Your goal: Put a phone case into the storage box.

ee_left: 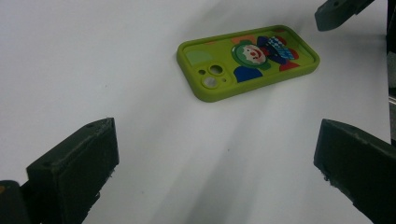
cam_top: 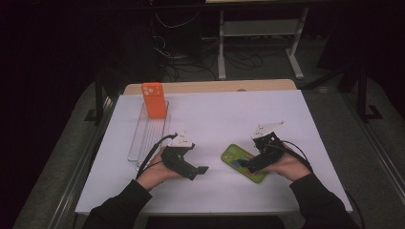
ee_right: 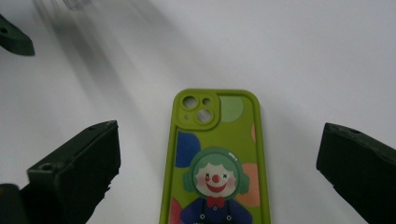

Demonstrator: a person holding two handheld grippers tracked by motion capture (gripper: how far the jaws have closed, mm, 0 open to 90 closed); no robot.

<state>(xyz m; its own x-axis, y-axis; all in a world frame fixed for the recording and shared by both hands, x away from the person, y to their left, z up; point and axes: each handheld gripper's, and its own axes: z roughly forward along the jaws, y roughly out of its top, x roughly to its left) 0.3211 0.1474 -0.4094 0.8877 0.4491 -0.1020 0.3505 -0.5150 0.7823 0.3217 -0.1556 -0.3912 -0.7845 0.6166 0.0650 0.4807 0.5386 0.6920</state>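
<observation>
Lying flat between the open right claw jaws, green phone case

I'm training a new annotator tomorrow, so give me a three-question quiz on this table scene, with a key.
1. True or false: the green case lies flat on the table, picture side up.
2. Which hand-held gripper has the green case between its open jaws: A the left hand-held gripper, B the right hand-held gripper, or C neither?
3. Fill in: the orange case stands upright in the clear ____.

Key
1. True. The clown picture and the camera cut-outs face up.
2. B. In the right gripper view its jaws stand wide on either side of the case, not touching it.
3. Tray, at its far end.
</observation>
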